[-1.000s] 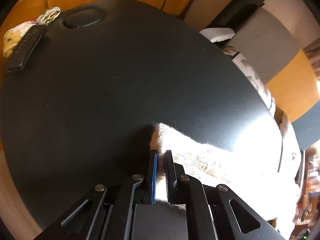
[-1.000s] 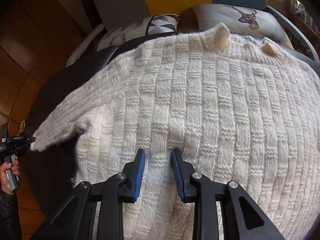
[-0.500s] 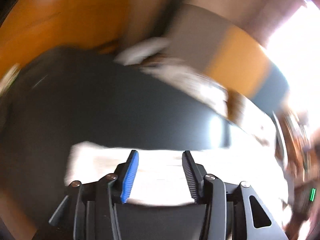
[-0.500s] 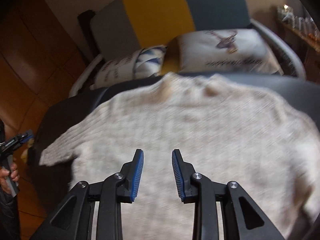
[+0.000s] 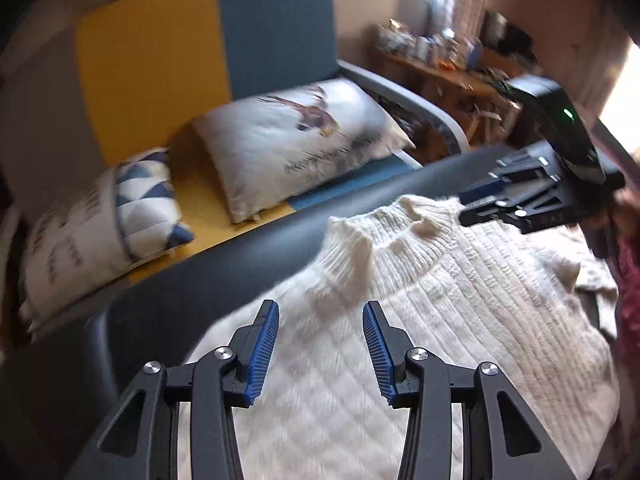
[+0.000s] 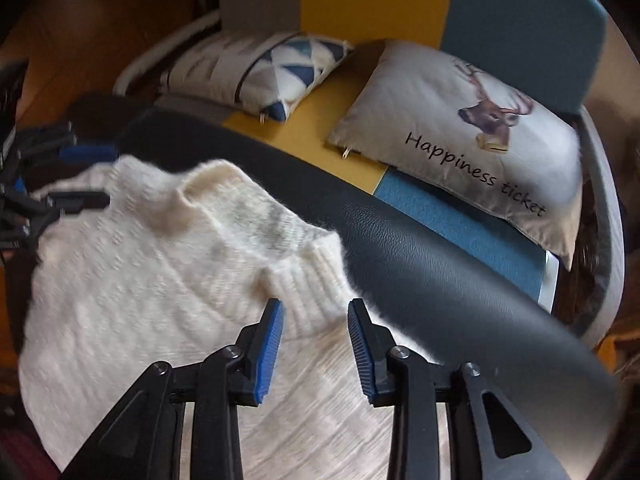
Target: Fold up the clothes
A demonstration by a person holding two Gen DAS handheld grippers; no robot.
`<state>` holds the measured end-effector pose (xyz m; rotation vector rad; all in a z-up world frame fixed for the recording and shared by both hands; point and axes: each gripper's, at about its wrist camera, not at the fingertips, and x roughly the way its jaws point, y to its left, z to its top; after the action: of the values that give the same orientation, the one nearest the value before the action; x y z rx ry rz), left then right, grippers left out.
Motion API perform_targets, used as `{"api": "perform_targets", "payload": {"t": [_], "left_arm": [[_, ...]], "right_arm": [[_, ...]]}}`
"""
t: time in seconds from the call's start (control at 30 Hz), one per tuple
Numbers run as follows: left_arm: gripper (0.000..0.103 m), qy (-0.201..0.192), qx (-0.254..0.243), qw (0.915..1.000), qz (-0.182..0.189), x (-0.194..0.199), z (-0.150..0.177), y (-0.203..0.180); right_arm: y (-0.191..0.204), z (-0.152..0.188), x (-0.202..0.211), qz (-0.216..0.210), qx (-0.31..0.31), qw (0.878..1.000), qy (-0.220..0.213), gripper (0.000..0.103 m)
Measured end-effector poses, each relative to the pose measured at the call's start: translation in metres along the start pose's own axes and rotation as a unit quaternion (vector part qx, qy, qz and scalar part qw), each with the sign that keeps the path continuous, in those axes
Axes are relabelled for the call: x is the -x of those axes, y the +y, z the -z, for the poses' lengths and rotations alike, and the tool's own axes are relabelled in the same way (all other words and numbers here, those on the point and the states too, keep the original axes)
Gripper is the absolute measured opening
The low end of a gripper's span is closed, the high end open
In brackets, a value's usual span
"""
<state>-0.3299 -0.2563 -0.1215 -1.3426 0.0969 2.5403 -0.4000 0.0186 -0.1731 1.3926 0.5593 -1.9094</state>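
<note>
Dark round table (image 5: 168,312) by a sofa; sweater (image 5: 460,320) sleeves already folded in. Left gripper (image 5: 320,354) and right gripper (image 6: 316,346) gape empty above it, right's jaws just widened; body fold probably left.

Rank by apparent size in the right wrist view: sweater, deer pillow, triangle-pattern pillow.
1. Sweater, though nearness to the camera inflates it.
2. Deer pillow.
3. Triangle-pattern pillow, partly blurred.

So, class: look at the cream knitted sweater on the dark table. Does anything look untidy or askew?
Yes. The cream knitted sweater lies rumpled on the dark leather-look table, with its ribbed cuff flopped over the body, not flat.
</note>
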Motion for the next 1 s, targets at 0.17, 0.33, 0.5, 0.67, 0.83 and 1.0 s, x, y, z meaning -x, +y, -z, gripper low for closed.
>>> {"api": "perform_targets", "payload": {"t": [0.17,0.33,0.5,0.67,0.83,1.0], "left_arm": [[0.045,0.016,-0.018,0.9996,0.015,-0.015,-0.007,-0.007],[0.034,0.053,-0.002,0.9986,0.008,-0.047,-0.001,-0.007],[0.01,0.009,0.05,0.9978,-0.044,-0.041,0.016,-0.012],[0.013,-0.008,0.127,0.9898,-0.064,-0.045,0.022,0.001],[0.016,0.0,0.191,0.9813,-0.026,-0.034,0.013,0.019],[0.016,-0.049,0.236,0.9703,-0.019,0.031,0.032,0.038]], "right_arm": [[-0.014,-0.006,-0.021,-0.013,0.02,0.999,0.024,0.062],[0.001,0.0,-0.014,0.018,0.031,0.999,0.007,0.005],[0.021,-0.004,-0.002,0.072,0.039,0.996,-0.036,0.005],[0.015,-0.003,-0.016,0.098,0.006,0.994,-0.042,0.007],[0.022,0.006,0.015,0.121,-0.02,0.989,-0.081,0.024],[0.056,0.017,0.047,0.053,-0.015,0.993,-0.105,0.024]]}}
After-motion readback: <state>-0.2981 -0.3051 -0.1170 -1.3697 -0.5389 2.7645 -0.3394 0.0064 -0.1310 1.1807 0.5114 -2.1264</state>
